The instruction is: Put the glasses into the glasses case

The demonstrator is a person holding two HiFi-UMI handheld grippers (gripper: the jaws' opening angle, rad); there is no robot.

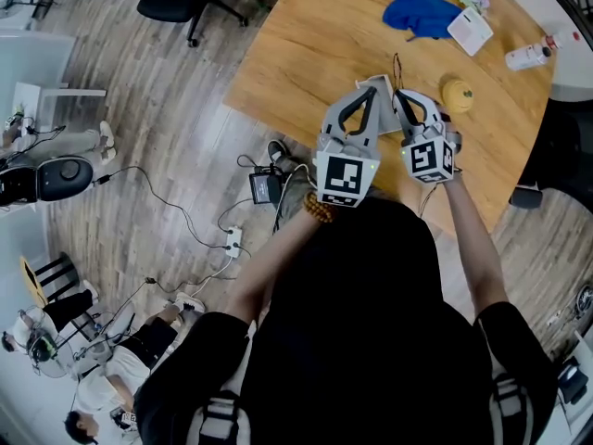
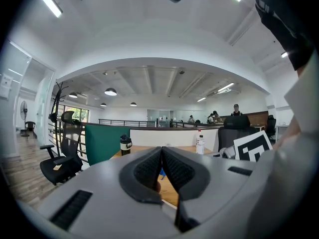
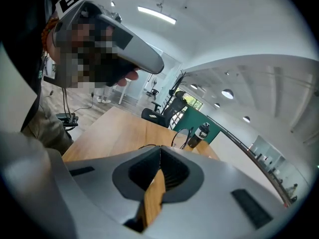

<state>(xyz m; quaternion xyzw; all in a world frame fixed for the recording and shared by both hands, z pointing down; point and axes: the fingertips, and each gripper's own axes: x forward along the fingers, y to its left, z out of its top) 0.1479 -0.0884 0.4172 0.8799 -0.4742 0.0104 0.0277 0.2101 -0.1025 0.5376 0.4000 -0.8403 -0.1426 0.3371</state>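
Head view, grippers: seen from above the person's head, the left gripper (image 1: 373, 89) and right gripper (image 1: 401, 94) are held side by side over the near edge of a wooden table (image 1: 315, 44), their tips close together.
Head view, glasses: a thin dark wire frame, the glasses (image 1: 397, 66), stands up right at the right gripper's tip.
Head view, table: farther off lie a blue cloth (image 1: 422, 12), a flat white item (image 1: 471, 31) touching it, a white bottle (image 1: 528, 57) and a yellow rounded object (image 1: 457, 94). I cannot tell which of these is the case.
Left gripper view, jaws: the left gripper (image 2: 161, 148) has its dark pads meeting at the tips, with nothing between them.
Left gripper view, surroundings: a black flask (image 2: 125, 143), a white bottle (image 2: 200, 144) and a green partition (image 2: 102, 141) show beyond.
Right gripper view, jaws: the right gripper (image 3: 160, 147) is pressed together at the tips, pinching the thin frame of the glasses (image 3: 180, 137). One round lens rises just past the tips, and a wire curves off to the other side.
Right gripper view, surroundings: the table (image 3: 114, 128) lies below, with a black flask (image 3: 199, 133) behind the lens.
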